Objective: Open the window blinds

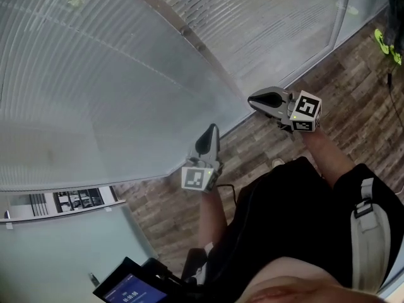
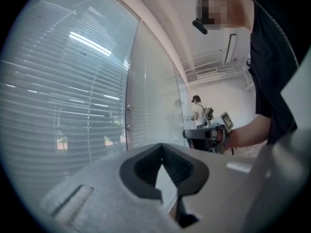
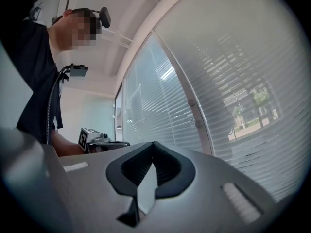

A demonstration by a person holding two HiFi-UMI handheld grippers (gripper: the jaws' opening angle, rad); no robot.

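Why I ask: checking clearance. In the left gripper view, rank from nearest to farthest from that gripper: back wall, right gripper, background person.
1. right gripper, right of centre.
2. background person, just above it, farther off.
3. back wall, behind both.

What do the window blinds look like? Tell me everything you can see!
The window blinds are pale grey-white, made of many thin level slats. They hang lowered right down to the floor, over tall panes split by a slim frame post. Trees and daylight peek between the slats in the gripper views. The left gripper and right gripper are close by, but neither touches them.
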